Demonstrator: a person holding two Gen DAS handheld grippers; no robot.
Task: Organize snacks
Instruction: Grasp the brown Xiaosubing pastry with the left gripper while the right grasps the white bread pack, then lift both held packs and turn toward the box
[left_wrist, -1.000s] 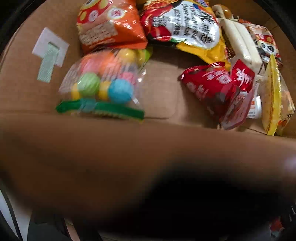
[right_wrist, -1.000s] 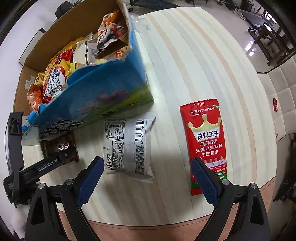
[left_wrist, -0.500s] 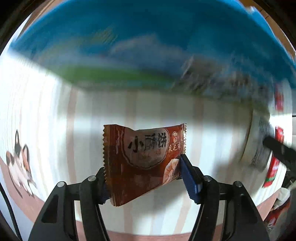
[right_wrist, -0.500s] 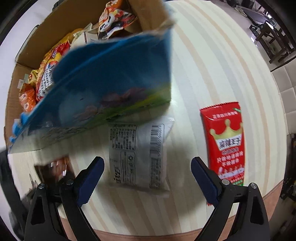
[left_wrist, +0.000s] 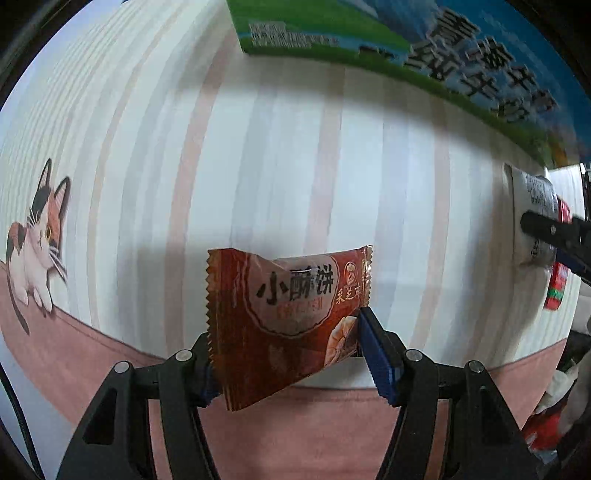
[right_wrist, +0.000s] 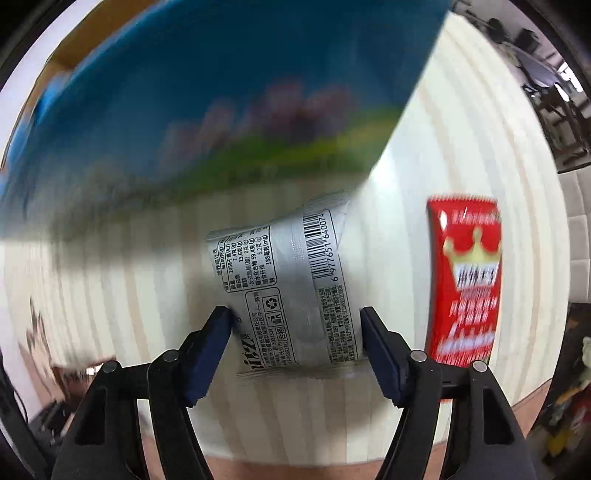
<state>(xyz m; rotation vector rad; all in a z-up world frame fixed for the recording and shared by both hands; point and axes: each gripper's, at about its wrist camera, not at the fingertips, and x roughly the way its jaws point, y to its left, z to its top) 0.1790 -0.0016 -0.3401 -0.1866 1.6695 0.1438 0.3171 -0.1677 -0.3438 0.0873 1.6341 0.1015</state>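
A brown biscuit packet (left_wrist: 284, 321) is being held clamped between the pads of the left gripper (left_wrist: 286, 354), above the striped tablecloth (left_wrist: 258, 166). A silver snack packet (right_wrist: 291, 295) is being closed on by the right gripper (right_wrist: 295, 343), whose jaws have just been narrowing and are touching its sides. A red spicy-strip packet (right_wrist: 465, 280) is still lying unsorted to the right gripper's right, with the blue carton (right_wrist: 221, 110) standing ahead of it, so the sorting is judged only partly done.

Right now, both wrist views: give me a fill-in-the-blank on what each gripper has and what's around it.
1. The left gripper is shut on a ____ snack packet.
2. The silver packet between the right gripper fingers lies with its ____ side up, showing a barcode.
3. Beside the silver packet lies a red packet printed with a gold ____.
4. The striped tablecloth carries a picture of a ____.

Missing words: brown; back; crown; cat
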